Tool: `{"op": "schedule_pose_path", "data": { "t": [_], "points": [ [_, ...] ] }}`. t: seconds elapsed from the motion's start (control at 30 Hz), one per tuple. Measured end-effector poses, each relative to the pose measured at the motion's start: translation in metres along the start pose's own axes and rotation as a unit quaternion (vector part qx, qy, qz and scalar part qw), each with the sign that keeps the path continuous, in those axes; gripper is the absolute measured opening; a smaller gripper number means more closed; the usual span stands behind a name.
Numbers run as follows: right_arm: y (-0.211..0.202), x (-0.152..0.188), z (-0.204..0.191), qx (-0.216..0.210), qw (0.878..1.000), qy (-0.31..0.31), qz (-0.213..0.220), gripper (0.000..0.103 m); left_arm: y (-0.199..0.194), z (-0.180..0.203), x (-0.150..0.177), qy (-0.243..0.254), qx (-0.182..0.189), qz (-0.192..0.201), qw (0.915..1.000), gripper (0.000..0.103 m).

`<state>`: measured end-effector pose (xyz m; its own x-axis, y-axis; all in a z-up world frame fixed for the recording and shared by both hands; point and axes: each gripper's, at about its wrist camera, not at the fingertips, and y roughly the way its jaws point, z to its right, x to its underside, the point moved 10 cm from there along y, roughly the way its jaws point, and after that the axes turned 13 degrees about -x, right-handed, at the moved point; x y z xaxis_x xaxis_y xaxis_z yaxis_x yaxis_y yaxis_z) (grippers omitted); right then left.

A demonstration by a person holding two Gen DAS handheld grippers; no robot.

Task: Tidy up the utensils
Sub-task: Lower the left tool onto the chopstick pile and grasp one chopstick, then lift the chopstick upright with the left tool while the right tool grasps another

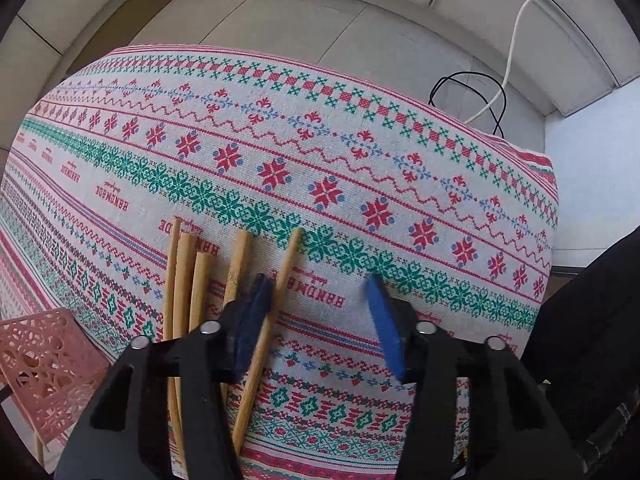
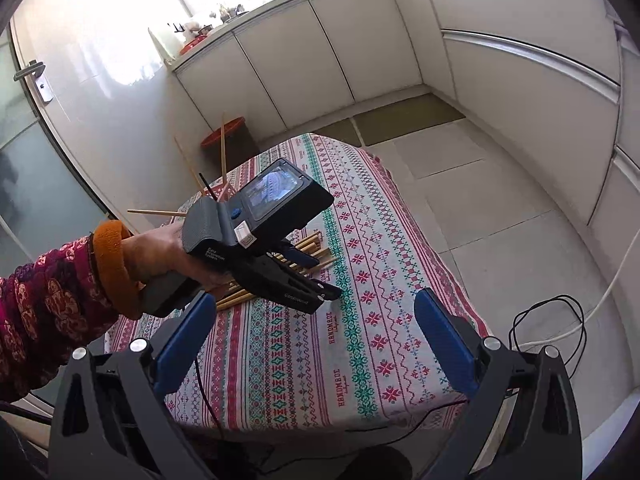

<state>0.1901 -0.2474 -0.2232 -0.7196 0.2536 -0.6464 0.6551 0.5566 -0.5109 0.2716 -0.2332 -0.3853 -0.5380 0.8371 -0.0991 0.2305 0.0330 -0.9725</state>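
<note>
Left wrist view: the left gripper [image 1: 320, 312] stands part open over the chopsticks [image 1: 200, 292], one stick [image 1: 276, 304] inside its blue pads [image 1: 382, 320], unpinched. Picking up looks underway; next, close squarely. Smooth round bamboo lies on the woven patterned tablecloth [image 1: 360, 152]. The right gripper [image 2: 316, 344] hangs wide, empty.

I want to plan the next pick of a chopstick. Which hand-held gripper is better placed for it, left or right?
Left. The left hand-held gripper points down over the chopsticks, one stick already between its pads. The right hand-held gripper is open, away from them.
</note>
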Motion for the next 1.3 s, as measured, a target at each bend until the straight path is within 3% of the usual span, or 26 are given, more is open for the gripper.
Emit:
{"op": "schedule_pose_path", "data": {
  "t": [0.13,0.27,0.4,0.47,0.57,0.7,0.77,0.87,0.93,1.03,1.17,1.23,1.3],
  "points": [
    [-0.001,-0.002,0.007,0.003,1.000,0.014,0.002,0.096,-0.001,-0.003,0.012,-0.028,0.006,0.016,0.9994,0.015],
    [0.000,-0.001,0.013,0.017,1.000,0.022,-0.004,0.096,-0.009,-0.010,0.037,-0.060,0.009,0.059,0.9965,0.004],
    [0.005,0.000,0.018,0.033,0.999,0.034,-0.012,0.096,-0.031,-0.018,0.068,-0.115,0.013,0.114,0.9867,0.004],
    [0.009,0.000,0.023,0.044,0.998,0.046,-0.019,0.096,-0.057,-0.029,0.085,-0.149,0.017,0.155,0.9765,0.004],
    [0.028,0.002,0.031,0.067,0.994,0.075,-0.050,0.096,-0.107,-0.049,0.114,-0.201,0.023,0.226,0.9529,0.004],
    [0.074,0.003,0.049,0.127,0.976,0.148,-0.099,0.096,-0.172,-0.069,0.148,-0.250,0.012,0.319,0.9142,0.004],
    [0.101,0.006,0.053,0.122,0.963,0.210,-0.114,0.093,-0.198,-0.075,0.165,-0.265,0.003,0.354,0.8970,0.004],
    [0.145,0.010,0.058,0.134,0.936,0.292,-0.143,0.074,-0.225,-0.082,0.185,-0.273,-0.016,0.393,0.8780,0.004],
    [0.166,0.016,0.061,0.152,0.919,0.326,-0.160,0.048,-0.242,-0.089,0.197,-0.275,-0.032,0.413,0.8676,0.004],
    [0.188,0.019,0.062,0.172,0.901,0.365,-0.161,0.038,-0.258,-0.093,0.208,-0.279,-0.035,0.440,0.8527,0.004],
    [0.205,0.008,0.063,0.205,0.896,0.367,-0.144,0.034,-0.268,-0.101,0.221,-0.293,-0.038,0.462,0.8363,0.004],
    [0.212,0.008,0.066,0.226,0.888,0.372,-0.151,0.016,-0.274,-0.105,0.226,-0.300,-0.035,0.471,0.8287,0.004],
    [0.215,0.009,0.070,0.242,0.879,0.384,-0.147,0.015,-0.279,-0.106,0.227,-0.303,-0.032,0.479,0.8234,0.004]
  ]
}}
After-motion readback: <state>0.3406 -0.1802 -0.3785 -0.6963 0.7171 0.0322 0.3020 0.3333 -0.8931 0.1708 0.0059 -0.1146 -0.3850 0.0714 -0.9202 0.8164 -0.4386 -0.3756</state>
